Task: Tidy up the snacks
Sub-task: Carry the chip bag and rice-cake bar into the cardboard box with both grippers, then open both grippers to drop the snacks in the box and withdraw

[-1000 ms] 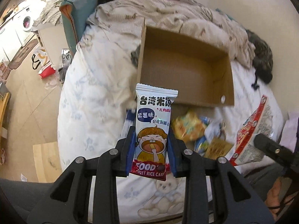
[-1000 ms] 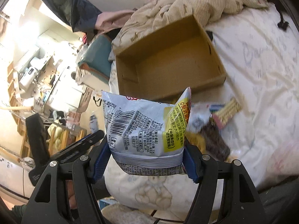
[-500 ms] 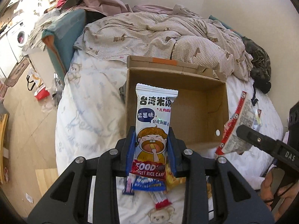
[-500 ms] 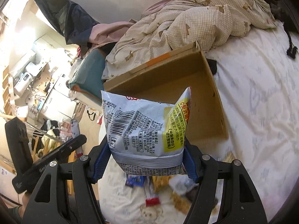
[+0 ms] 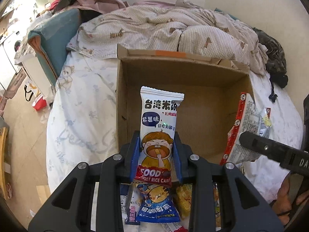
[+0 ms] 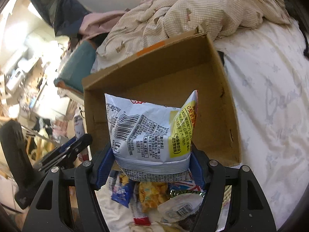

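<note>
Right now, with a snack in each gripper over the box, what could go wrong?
1. The left gripper pinches the tall rice cake packet only near its bottom, so it might tip or slip out.
2. The right gripper squeezes the puffy chip bag; it could get crushed.
3. The cardboard box sits on the soft bed, so a bump may shift it.
</note>
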Motion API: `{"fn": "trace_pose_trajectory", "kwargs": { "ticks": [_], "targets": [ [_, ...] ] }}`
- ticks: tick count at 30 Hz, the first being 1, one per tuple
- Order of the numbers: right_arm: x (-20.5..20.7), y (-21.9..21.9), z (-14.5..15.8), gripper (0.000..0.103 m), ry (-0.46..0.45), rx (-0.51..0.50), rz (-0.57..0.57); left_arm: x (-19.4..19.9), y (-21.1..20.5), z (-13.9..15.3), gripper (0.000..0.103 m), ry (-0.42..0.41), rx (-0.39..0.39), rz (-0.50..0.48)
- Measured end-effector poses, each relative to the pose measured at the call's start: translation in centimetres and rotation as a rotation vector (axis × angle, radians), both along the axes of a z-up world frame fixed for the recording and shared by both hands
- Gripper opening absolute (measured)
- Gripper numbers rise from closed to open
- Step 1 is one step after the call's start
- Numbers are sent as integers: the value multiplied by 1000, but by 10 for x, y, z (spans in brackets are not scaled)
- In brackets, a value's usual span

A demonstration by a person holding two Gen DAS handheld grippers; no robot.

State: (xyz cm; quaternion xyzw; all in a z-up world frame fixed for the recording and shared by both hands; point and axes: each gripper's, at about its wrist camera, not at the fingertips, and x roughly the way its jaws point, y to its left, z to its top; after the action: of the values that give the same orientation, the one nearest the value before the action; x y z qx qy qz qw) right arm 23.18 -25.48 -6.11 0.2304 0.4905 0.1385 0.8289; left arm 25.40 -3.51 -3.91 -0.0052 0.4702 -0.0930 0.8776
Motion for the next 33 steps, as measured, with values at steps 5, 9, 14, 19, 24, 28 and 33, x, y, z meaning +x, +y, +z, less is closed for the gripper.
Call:
{"fn": "trace_pose_trajectory", "kwargs": {
  "ticks": [5, 9, 14, 19, 24, 28, 33],
  "targets": [
    [6, 4, -6, 72, 5, -40, 1, 4, 3, -2, 27, 33, -51, 20],
    [7, 6, -6, 72, -16, -96, -12, 3, 1, -1, 27, 2, -3, 40],
    [9, 8, -8, 72, -12, -113, -13, 8, 0, -4, 28, 13, -11, 37],
    [11, 7, -9, 73, -11, -128, -21, 8, -1, -5, 28, 17, -11, 37],
    [10, 4, -8, 73, -15, -120, -36, 7, -2, -4, 28, -1, -4, 33],
    [8, 0, -6, 86, -21, -108, -70, 7, -3, -6, 34, 11, -18, 17],
    [7, 0, -4, 93, -21, -106, -71, 1, -6, 3, 89, -29, -2, 19]
  ]
}}
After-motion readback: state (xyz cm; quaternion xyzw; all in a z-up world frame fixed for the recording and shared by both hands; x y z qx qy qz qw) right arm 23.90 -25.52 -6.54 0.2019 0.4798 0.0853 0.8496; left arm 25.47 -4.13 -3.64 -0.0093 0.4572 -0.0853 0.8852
